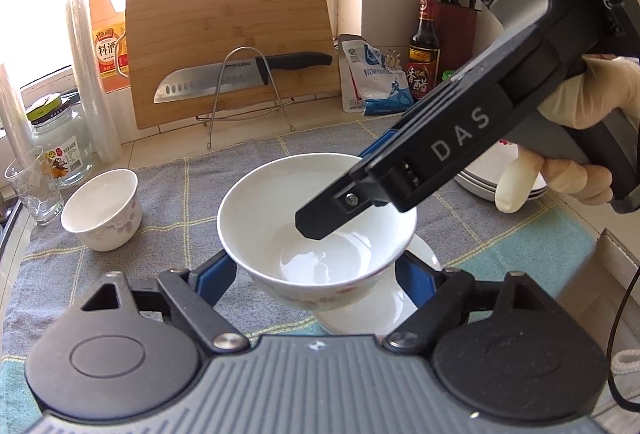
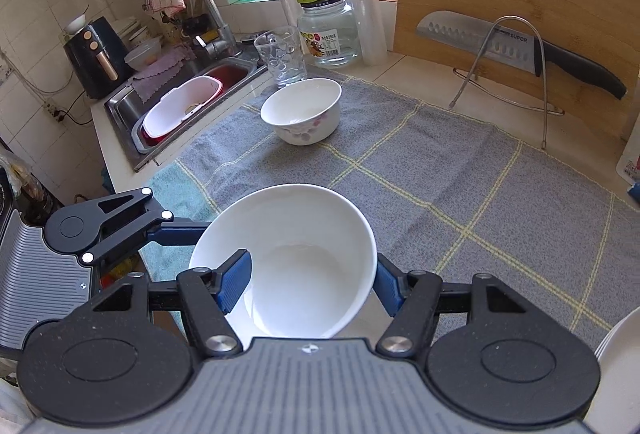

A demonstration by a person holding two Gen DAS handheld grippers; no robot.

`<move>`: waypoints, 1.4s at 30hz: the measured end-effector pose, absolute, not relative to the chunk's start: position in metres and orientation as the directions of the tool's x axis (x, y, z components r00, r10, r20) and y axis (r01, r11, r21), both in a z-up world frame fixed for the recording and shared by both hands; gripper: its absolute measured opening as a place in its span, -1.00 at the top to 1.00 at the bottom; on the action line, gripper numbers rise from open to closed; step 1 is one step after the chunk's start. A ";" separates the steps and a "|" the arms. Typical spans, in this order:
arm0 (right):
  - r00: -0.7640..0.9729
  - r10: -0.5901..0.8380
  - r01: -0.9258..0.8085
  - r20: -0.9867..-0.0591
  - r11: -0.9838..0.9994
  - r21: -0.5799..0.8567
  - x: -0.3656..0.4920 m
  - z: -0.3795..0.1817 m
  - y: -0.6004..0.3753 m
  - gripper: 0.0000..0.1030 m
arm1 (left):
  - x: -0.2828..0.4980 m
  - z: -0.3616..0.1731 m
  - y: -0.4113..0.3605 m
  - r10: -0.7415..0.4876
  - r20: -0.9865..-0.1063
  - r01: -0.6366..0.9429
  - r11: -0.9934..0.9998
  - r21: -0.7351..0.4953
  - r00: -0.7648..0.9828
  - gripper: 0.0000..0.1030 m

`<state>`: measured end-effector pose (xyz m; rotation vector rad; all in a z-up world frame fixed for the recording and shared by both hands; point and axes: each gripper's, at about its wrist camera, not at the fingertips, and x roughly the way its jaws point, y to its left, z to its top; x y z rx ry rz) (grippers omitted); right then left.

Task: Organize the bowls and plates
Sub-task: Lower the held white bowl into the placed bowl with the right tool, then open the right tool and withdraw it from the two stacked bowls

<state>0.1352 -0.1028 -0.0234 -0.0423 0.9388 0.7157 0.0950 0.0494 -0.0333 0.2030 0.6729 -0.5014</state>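
Note:
A white bowl (image 1: 280, 202) with a faint floral outside hangs above the grey checked cloth (image 1: 168, 178), held from two sides. My left gripper (image 1: 316, 274) is shut on its lower body, with a blue pad against each flank. My right gripper (image 2: 310, 286) is shut on the bowl (image 2: 304, 234), one finger (image 1: 320, 218) inside it and the other outside its wall. Under the bowl a white dish (image 1: 384, 310) lies on the cloth, mostly hidden. A smaller floral bowl (image 1: 102, 210) (image 2: 304, 114) stands upright at the cloth's far left.
A stack of white plates (image 1: 480, 186) (image 2: 616, 354) sits to the right. A glass (image 2: 282, 56), a jar (image 2: 328, 30) and film rolls stand by the sink (image 2: 180, 110). A cutting board (image 1: 228, 42) with a knife (image 1: 240, 76) on a wire stand lines the back.

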 end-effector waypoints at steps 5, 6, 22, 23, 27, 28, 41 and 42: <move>0.392 0.531 -0.555 -0.751 0.788 0.267 0.126 -0.026 -0.113 -0.37 | 0.092 -0.037 0.042 -0.395 -0.648 0.529 0.849 0.013 0.651 -0.67; 0.394 0.529 -0.550 -0.752 0.791 0.268 0.124 -0.027 -0.115 -0.37 | 0.092 -0.038 0.041 -0.400 -0.650 0.533 0.846 0.010 0.646 -0.67; 0.390 0.505 -0.517 -0.770 0.812 0.270 0.120 -0.043 -0.126 -0.37 | 0.095 -0.051 0.030 -0.412 -0.686 0.559 0.829 -0.010 0.599 -0.67; 0.389 0.503 -0.516 -0.771 0.813 0.270 0.120 -0.044 -0.126 -0.37 | 0.095 -0.052 0.030 -0.413 -0.687 0.560 0.829 -0.011 0.598 -0.67; 0.389 0.495 -0.514 -0.777 0.817 0.263 0.119 -0.049 -0.127 -0.37 | 0.097 -0.056 0.028 -0.413 -0.695 0.563 0.826 -0.014 0.588 -0.67; 0.390 0.493 -0.513 -0.778 0.818 0.261 0.120 -0.050 -0.127 -0.37 | 0.097 -0.057 0.028 -0.412 -0.697 0.563 0.826 -0.014 0.587 -0.67; 0.397 0.480 -0.519 -0.782 0.821 0.240 0.119 -0.059 -0.125 -0.37 | 0.102 -0.063 0.027 -0.408 -0.710 0.569 0.822 -0.012 0.574 -0.67; 0.398 0.479 -0.519 -0.782 0.821 0.238 0.119 -0.060 -0.125 -0.37 | 0.102 -0.063 0.027 -0.408 -0.709 0.569 0.822 -0.012 0.575 -0.67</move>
